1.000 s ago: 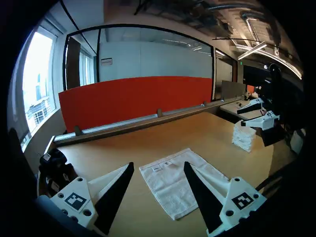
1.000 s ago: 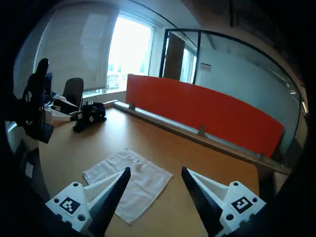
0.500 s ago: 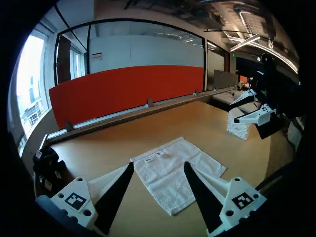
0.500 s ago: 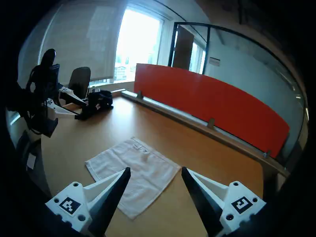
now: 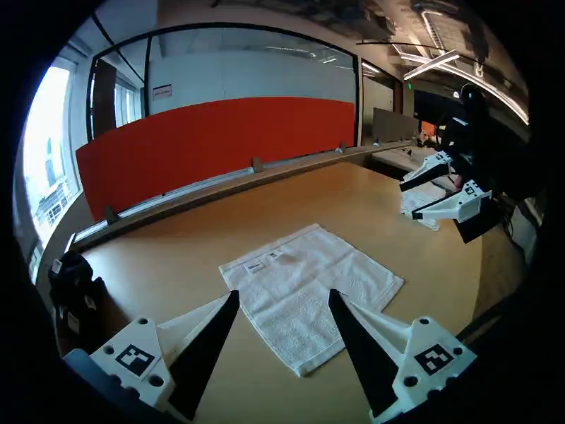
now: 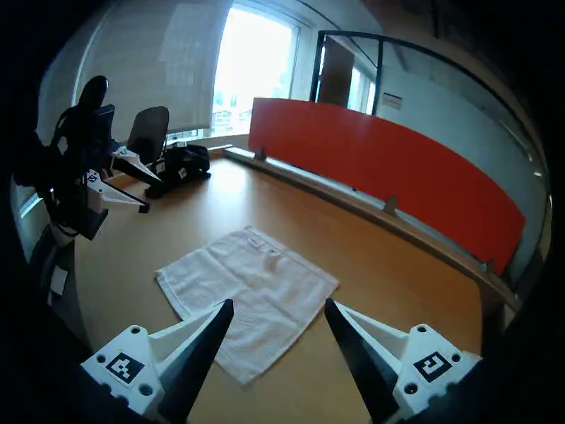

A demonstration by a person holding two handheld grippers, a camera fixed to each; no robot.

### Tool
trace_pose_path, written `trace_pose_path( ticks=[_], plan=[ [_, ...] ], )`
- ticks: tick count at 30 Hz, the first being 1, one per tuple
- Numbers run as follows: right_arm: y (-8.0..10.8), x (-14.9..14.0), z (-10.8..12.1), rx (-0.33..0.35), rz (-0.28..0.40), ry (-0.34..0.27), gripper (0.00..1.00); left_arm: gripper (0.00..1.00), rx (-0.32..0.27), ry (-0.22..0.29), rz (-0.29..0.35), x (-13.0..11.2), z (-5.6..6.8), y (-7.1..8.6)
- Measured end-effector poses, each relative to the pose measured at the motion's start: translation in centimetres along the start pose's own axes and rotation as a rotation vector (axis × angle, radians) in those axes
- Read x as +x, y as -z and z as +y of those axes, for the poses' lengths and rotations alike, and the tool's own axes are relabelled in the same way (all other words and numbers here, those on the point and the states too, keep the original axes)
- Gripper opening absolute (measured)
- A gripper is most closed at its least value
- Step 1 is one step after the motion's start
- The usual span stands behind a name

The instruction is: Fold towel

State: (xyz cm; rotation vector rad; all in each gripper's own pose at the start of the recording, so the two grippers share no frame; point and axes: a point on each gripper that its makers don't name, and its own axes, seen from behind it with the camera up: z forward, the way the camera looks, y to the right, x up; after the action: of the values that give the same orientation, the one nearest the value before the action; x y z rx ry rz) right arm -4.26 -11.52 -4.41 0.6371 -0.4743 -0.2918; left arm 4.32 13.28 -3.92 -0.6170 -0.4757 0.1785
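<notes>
Towel (image 5: 311, 293) flat, black bag (image 6: 181, 164) apart

Flat towels: we count one towel (image 5: 311, 297), spread open.
Sewn labels (image 5: 253, 267): we count two, on the towel.
Folded piles: we see one pile (image 5: 424, 203); we cannot count its layers.
Grippers: we count two, the left gripper (image 5: 282, 311) and the right gripper (image 5: 407, 203).
Fingers (image 5: 205, 339): we count two on each gripper, four in all.
Square markers (image 5: 134, 358): we count two in the left gripper view and two in the right gripper view.
Tables: we count one table (image 5: 212, 233).
Orange panels: we count one panel (image 5: 212, 145).
Brackets (image 5: 256, 165) along its foot: we count three.
Chairs: we count one chair (image 6: 147, 134).
Black bags: we count one bag (image 6: 185, 161).
</notes>
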Motion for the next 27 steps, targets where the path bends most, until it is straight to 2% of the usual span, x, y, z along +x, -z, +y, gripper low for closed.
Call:
trace_pose_path(
  ticks=[8,20,27],
  plan=[
    [-1.3,-2.5,-0.8,0.015,-0.032,-0.002,1.00,0.94,-0.015,-0.005,-0.034,-2.3,0.6,-1.2],
    [-3.5,-6.9,-2.4,0.046,-0.103,0.001,1.00,0.94,-0.046,-0.041,-0.130,-7.5,1.1,-3.2],
    [-4.7,-9.6,-3.5,0.070,-0.145,-0.002,1.00,0.94,-0.057,-0.032,-0.173,-10.2,1.1,-4.2]
  ],
)
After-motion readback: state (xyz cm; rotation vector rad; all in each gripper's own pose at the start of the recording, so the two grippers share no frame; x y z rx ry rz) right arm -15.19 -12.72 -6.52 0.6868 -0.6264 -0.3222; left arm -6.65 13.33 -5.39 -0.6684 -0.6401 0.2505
